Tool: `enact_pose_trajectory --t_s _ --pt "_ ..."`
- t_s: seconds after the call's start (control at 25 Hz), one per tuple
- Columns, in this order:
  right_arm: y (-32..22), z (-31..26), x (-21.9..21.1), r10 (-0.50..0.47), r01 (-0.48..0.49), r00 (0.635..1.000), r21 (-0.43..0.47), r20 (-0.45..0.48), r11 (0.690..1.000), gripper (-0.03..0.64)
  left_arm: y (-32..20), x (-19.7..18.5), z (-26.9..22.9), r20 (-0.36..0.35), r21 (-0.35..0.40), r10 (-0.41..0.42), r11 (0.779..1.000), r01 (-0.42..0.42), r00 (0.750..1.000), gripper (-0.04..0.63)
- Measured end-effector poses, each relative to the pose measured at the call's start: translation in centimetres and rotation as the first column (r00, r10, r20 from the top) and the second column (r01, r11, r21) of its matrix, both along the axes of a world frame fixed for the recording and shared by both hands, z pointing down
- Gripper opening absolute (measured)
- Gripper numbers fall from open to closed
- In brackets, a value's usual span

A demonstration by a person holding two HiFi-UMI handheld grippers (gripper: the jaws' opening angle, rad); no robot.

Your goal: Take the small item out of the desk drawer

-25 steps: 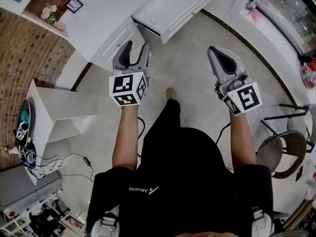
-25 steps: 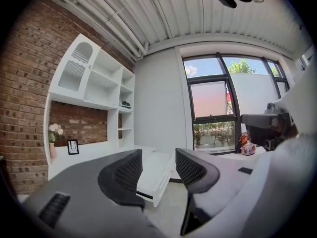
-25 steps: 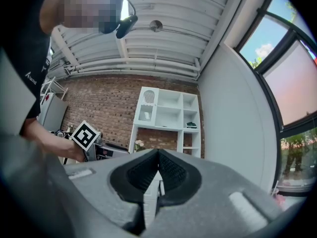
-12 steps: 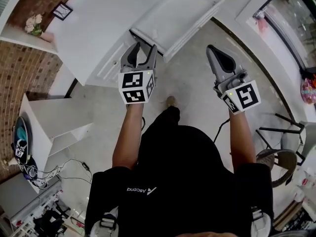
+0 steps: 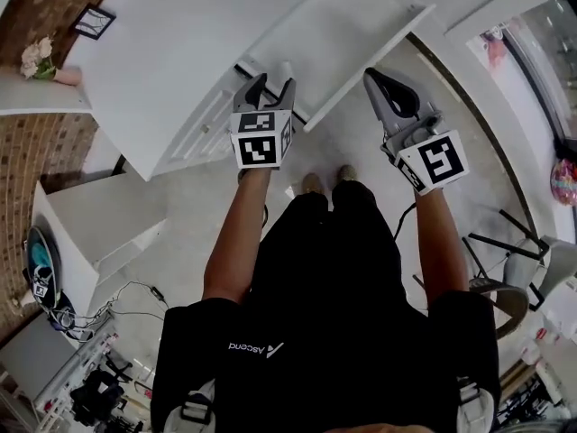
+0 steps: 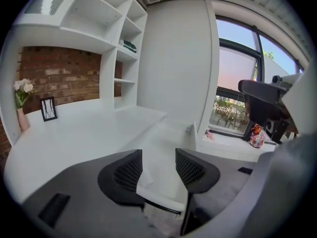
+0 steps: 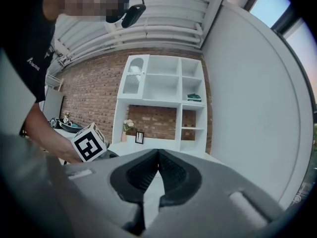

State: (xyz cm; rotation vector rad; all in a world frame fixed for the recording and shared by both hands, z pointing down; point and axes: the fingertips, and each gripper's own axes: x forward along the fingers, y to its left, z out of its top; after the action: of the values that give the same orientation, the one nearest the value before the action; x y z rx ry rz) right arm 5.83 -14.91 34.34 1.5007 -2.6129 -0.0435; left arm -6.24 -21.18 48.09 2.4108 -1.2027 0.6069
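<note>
The person is standing in front of a white desk (image 5: 162, 70), holding both grippers out at chest height over the floor just short of it. The desk drawer (image 5: 338, 34) is standing pulled out from the desk's front edge, its white interior facing up. The small item cannot be picked out inside it in any view. The left gripper (image 5: 272, 83) is hovering near the drawer's near corner without touching it, and in the left gripper view its jaws are standing apart with nothing between them, the drawer's front (image 6: 159, 182) showing through the gap. The right gripper (image 5: 371, 74) is hanging beside the drawer's outer side, well apart from the left one. In the right gripper view its jaws (image 7: 157, 155) are meeting at the tips, closed on nothing. At the back of the desk, a small black picture frame (image 5: 94, 22) is leaning near a vase of pale flowers (image 5: 41, 61) against the brick wall. The person's shoes (image 5: 325, 181) are showing on the pale floor below the grippers.
</note>
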Motion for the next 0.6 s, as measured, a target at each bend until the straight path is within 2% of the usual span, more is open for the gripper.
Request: enact_pose_trajectory --t_s 0.28,0.44,0.6 --pt "-8.0 4.3 1.3 -0.109 0.108 0.994 -0.069 -0.016 0.992 0.0 -5.5 2.9 6.4 0.103 -0.149 -0.05 0.987 0.065 0.993 0.206" --pt "-12.4 6.7 2.0 -0.192 0.19 0.981 -0.097 -0.018 0.977 0.0 -7.9 4.0 10.1 0.16 -0.237 -0.088 0.964 0.125 0.983 0.206" --pt "-15.9 8.0 3.1 -0.261 0.261 0.965 -0.118 0.014 0.958 0.0 -10.1 4.7 13.3 0.222 -0.31 -0.131 0.93 0.197 0.966 0.206"
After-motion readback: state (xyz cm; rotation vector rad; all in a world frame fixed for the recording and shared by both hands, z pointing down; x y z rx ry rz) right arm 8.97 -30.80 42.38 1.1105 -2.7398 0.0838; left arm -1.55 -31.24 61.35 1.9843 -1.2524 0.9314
